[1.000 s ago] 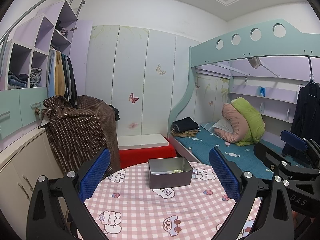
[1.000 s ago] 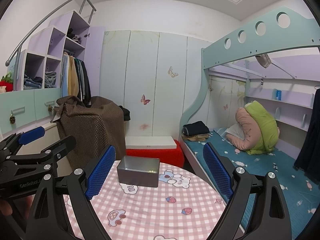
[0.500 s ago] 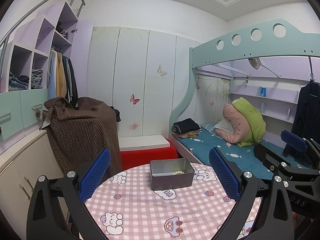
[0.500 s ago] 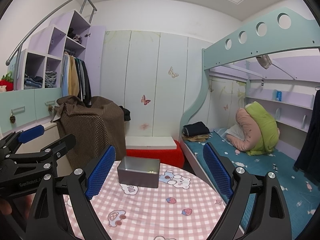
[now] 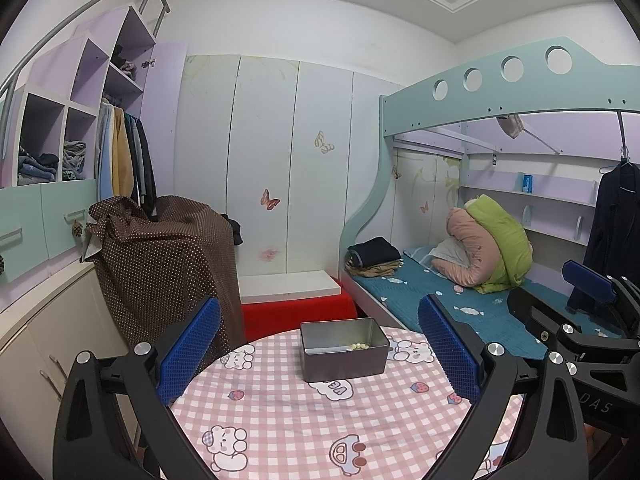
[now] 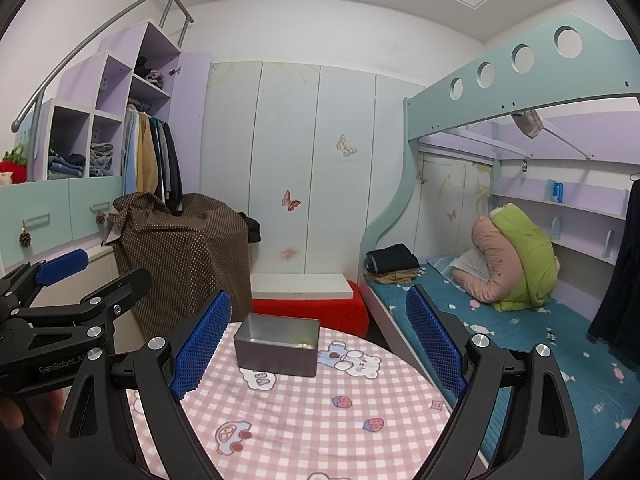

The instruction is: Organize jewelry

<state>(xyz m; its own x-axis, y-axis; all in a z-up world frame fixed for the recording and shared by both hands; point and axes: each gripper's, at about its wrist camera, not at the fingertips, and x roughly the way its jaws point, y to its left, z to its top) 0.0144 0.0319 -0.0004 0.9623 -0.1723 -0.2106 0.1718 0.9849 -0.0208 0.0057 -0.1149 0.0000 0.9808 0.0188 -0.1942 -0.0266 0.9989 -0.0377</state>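
Observation:
A grey metal tin (image 5: 344, 350) stands open near the far edge of the round table (image 5: 280, 420) with the pink checked cloth. A string of pale beads (image 5: 357, 346) lies inside it. The tin also shows in the right wrist view (image 6: 277, 345), with the beads (image 6: 302, 345) just visible over its rim. My left gripper (image 5: 320, 354) is open and empty, held above the table on the near side of the tin. My right gripper (image 6: 318, 354) is open and empty, likewise back from the tin. Each gripper shows at the edge of the other's view.
A brown dotted cover (image 5: 160, 264) drapes furniture left of the table. A red box with a white board (image 5: 292, 300) sits behind the table. A bunk bed (image 5: 480, 288) with bedding is on the right. Cabinets (image 5: 40, 340) line the left wall.
Both grippers have drifted slightly; the tin sits a little lower in the views and the beads inside show more clearly in the right wrist view. Jaws stay open.

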